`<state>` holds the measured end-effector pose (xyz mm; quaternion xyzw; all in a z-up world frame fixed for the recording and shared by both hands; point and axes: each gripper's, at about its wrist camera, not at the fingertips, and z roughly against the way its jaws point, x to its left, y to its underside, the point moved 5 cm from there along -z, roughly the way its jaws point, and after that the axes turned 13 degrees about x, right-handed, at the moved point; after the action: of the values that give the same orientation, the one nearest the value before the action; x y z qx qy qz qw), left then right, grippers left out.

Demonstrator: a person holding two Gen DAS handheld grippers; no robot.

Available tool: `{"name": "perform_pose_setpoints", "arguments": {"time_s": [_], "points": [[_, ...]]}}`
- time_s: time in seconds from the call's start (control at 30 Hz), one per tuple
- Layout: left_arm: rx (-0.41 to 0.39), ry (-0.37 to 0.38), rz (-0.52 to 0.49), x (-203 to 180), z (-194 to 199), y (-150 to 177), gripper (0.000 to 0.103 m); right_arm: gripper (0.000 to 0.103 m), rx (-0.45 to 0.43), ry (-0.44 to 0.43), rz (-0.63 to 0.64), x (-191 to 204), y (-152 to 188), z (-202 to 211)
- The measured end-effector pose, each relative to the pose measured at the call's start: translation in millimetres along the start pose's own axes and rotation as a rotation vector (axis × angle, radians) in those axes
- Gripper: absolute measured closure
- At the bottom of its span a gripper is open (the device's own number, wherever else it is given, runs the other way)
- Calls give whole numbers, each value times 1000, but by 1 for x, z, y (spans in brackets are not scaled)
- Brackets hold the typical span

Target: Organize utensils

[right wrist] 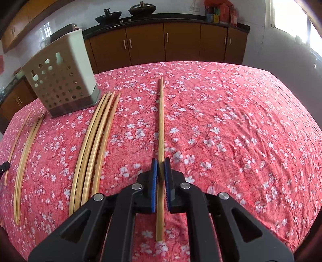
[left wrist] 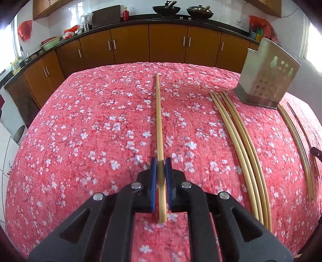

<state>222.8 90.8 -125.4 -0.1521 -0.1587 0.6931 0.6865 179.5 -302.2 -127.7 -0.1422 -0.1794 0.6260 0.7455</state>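
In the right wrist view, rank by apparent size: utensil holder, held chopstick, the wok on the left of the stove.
1. utensil holder
2. held chopstick, long but thin, and enlarged by nearness to the camera
3. wok, far away, so its true size is unsure

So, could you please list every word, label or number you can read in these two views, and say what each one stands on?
None can be read.
Yellow bottle by the sink: label too blurred.
Coloured packages on the counter: print too small.
Perforated utensil holder, chopsticks and floral tablecloth: no text.
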Motion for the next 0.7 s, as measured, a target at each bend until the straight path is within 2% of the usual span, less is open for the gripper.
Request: {"name": "perform_pose_setpoints", "arguments": {"time_s": [0.17,0.33,0.43,0.53,0.7], "points": [[-7,1,-9,2,6,16,93,95,-12,7,13,2,12,4],[-5,-3,-20,0,8,15,95,95,-14,-4,12,8,17,9],[-9,8,-14,0,13,14,95,95,-61,-12,8,6,13,24],[-58,16,-7,2,30,11,95,95,-123,-21,-1,2,9,47],[-195,42,29,8,77,-2,95,95,-242,-34,-9,-1,0,90]]}}
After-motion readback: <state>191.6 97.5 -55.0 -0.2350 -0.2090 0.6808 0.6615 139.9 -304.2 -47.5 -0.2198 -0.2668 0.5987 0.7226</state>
